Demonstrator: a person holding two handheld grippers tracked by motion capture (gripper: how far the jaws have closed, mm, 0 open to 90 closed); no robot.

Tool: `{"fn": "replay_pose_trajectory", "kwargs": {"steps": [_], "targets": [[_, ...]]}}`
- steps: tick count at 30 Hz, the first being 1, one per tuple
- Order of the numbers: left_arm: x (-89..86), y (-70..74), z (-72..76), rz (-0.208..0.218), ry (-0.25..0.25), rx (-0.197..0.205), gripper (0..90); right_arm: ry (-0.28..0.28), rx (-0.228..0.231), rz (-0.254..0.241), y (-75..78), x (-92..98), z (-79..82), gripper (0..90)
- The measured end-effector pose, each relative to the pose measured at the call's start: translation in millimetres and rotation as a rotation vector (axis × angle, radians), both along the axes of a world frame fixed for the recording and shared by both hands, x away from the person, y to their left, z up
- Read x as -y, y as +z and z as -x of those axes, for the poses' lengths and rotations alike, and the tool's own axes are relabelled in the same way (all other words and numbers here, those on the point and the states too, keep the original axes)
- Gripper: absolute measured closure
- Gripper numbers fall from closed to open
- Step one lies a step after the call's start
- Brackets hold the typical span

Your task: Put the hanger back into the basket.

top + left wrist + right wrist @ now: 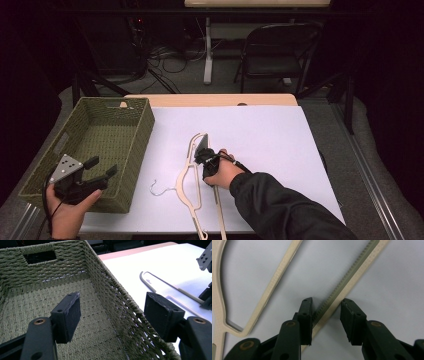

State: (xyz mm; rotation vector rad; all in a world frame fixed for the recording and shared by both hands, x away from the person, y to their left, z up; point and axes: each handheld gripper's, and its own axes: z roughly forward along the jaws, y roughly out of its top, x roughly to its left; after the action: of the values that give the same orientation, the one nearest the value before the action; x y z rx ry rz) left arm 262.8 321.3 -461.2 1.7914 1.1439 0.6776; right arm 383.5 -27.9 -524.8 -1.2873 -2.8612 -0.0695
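A cream plastic clothes hanger (192, 172) lies flat on the white sheet (260, 135) that covers the desk (210, 100), just to the right of the woven green basket (137, 145). Its metal hook (161, 188) points toward the basket's near corner, and its long ridged bar (352, 272) runs from the near edge of the sheet away toward the middle.

The right gripper (205, 150) is down at the hanger, on the side away from the basket, held by the right hand (222, 172) in a dark sleeve (285, 210). In the right gripper view its jaws stand partly spread with the ridged bar running between them; the left jaw looks to be against the bar's edge, while a gap remains between the bar and the other jaw, so the bar is straddled but not pinched. The hanger's curved shoulder (272, 282) lies beside that bar, farther toward the basket.

The left gripper (100, 172) hangs over the basket's near right corner, held by the left hand (70, 212), with its grey three-cornered plate (65, 168) on top. In the left gripper view its jaws are spread wide with nothing between them: one jaw is over the basket's woven floor, the other over the rim (125, 297), and the basket holds nothing that can be seen. A cut-out handle (40, 256) opens in the basket's far wall. Beyond the rim, the hanger's end (150, 277) rests on the sheet, with part of the right gripper beside it.

Behind the desk, well beyond the basket, a dark folding chair (277, 47) stands on the floor near some cables (170, 52)
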Motion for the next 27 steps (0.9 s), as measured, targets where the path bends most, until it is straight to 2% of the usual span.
{"fn": "replay_pose_trajectory", "kwargs": {"steps": [5, 8, 13, 16, 18, 21, 23, 27], "targets": [[-0.1, 0.0, -0.1, 0.002, -0.001, 0.001, 29.6, -0.01, 0.002, -0.013, -0.5, 3.8, -2.8, 74.2], [-0.2, 0.0, -0.2, 0.002, 0.0, 0.001, 29.6, 0.01, 0.0, -0.001, 0.5, 6.5, -4.6, 79.6], [1.0, 0.3, -0.1, 0.0, -0.003, 0.002, 29.6, 0.035, 0.009, 0.007, 1.2, 6.5, -2.8, 79.9], [2.5, 0.5, 0.0, -0.002, -0.005, 0.004, 29.7, 0.024, 0.007, -0.016, 0.2, 8.2, -3.7, 80.0], [3.4, 0.8, 0.3, -0.006, -0.008, 0.004, 29.8, 0.034, 0.0, -0.009, 1.0, 9.0, -4.8, 79.9], [5.4, 1.6, 0.9, -0.005, -0.014, 0.008, 30.1, 0.019, 0.012, -0.032, -0.7, 8.8, -3.0, 79.9], [6.3, 2.2, 1.4, -0.007, -0.019, 0.013, 30.1, 0.034, 0.0, -0.015, 1.3, 10.0, -4.4, 79.9], [8.0, 3.2, 2.1, -0.008, -0.023, 0.016, 30.2, 0.016, 0.018, -0.034, -0.5, 9.7, -2.6, 79.9]]}}
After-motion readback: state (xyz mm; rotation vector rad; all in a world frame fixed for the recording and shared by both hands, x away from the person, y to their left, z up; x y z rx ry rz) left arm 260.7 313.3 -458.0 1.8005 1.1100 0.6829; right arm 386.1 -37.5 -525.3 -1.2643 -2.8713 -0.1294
